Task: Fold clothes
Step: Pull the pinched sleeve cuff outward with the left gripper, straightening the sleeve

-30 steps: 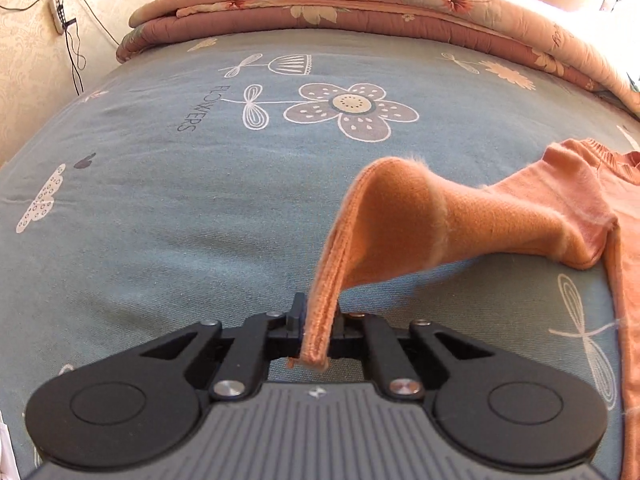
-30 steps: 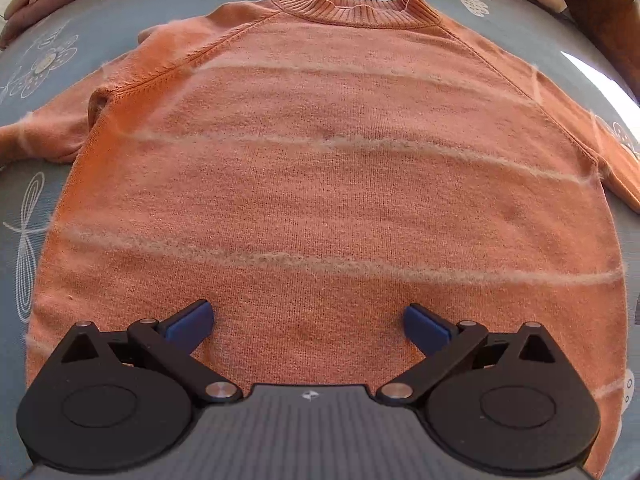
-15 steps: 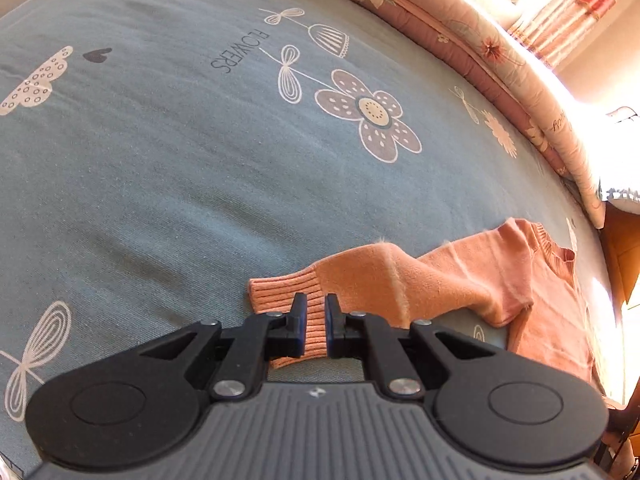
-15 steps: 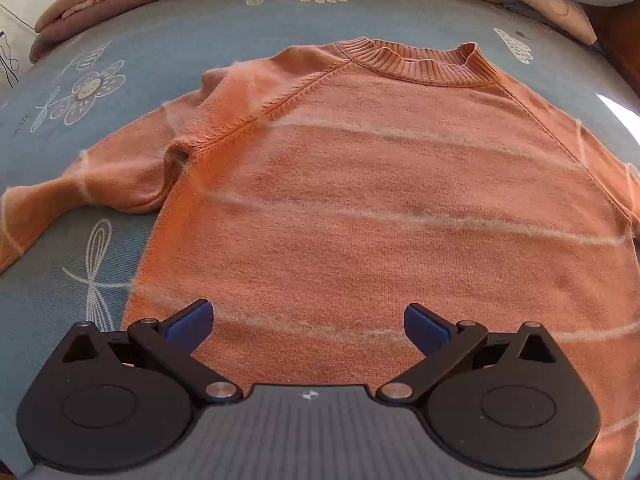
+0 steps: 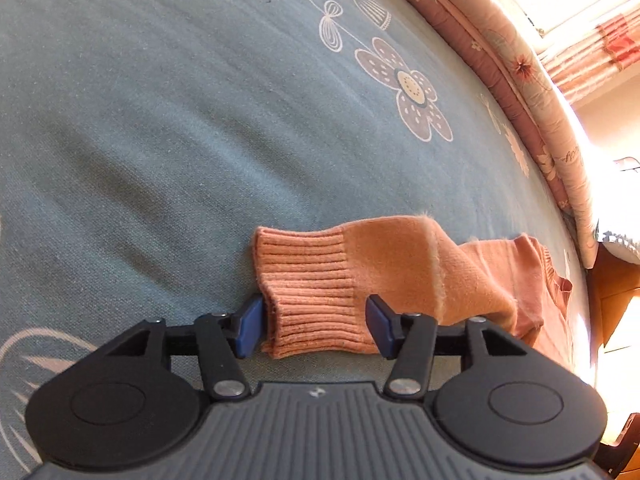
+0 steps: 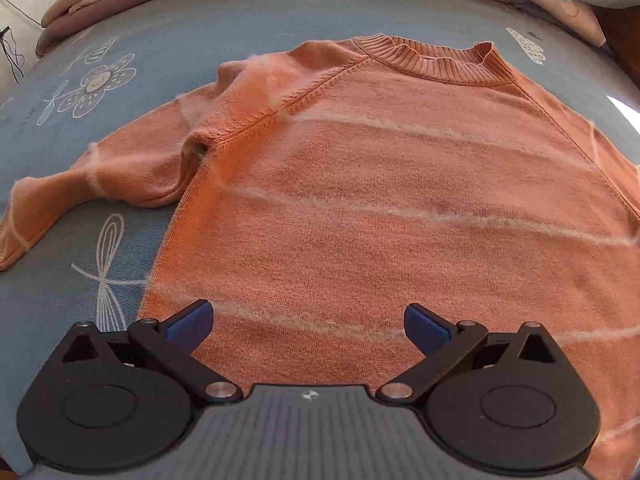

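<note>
An orange sweater [image 6: 400, 200] with pale stripes lies flat, front up, on the blue-grey bedsheet [image 6: 180, 32], its collar at the far end. Its left sleeve [image 6: 100, 176] stretches out to the side. In the left wrist view the sleeve's ribbed cuff [image 5: 312, 296] lies on the sheet between the jaws of my left gripper [image 5: 314, 326]; the jaws are opening and the blue pads stand clear of the cuff on both sides. My right gripper [image 6: 308, 322] hovers open over the sweater's lower body with nothing between its fingers.
The sheet [image 5: 160, 120] carries flower and dragonfly prints. A rolled floral quilt [image 5: 520, 60] runs along the bed's far edge. A wooden piece of furniture [image 5: 612, 300] stands past the bed at the right; cables hang on the wall [image 6: 12, 56] at the left.
The left gripper carried the sleeve cuff outward and down onto the sheet, rolling as it went, then let it go as its jaws opened. The right gripper drew back, showing more of the sweater.
</note>
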A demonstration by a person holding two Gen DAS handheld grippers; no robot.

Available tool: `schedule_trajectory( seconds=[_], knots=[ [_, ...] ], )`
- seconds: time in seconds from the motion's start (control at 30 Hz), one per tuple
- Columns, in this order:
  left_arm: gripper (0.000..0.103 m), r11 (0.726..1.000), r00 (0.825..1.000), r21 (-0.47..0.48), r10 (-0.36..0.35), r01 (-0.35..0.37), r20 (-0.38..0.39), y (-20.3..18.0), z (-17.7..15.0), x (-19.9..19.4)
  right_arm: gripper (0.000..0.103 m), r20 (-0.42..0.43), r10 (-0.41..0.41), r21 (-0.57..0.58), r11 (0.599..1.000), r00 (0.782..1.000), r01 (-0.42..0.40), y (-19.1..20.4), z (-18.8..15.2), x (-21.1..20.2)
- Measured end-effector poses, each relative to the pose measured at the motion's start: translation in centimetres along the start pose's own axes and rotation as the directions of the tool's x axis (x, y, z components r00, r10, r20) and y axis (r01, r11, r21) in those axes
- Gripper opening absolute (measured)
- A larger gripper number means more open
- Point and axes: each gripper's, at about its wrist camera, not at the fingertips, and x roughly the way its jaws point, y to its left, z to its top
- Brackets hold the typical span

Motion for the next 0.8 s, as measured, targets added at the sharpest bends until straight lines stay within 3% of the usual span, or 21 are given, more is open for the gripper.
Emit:
schedule_trajectory(
  seconds=[0.23,0.33,0.47,0.63,0.8],
  knots=[
    [0.056,0.997,0.998,-0.054,-0.049,0.051,0.029,0.0,1.6,1.2,0.103,0.000,0.037,0.008,0.999,0.999,-0.037,1.4,0.3,0.4],
    [0.008,0.995,0.996,0.049,0.085,-0.085,-0.004,-1.4,1.5,1.2,0.103,0.008,0.041,0.007,0.999,0.999,-0.042,1.6,0.5,0.3],
    [0.005,0.978,0.989,0.147,0.145,-0.148,0.031,-3.3,1.1,0.2,0.103,0.013,0.034,0.026,0.999,0.999,-0.035,1.0,0.6,0.2],
    [0.005,0.970,0.982,0.177,0.146,-0.165,0.117,-4.8,2.9,-3.0,0.103,0.021,0.024,0.030,0.999,0.999,-0.024,0.4,0.6,-0.1],
    [0.005,0.963,0.970,0.166,0.190,-0.214,0.149,-5.1,5.0,-5.6,0.103,0.032,0.023,0.036,0.999,0.999,-0.024,0.1,0.6,-0.3]
  ],
)
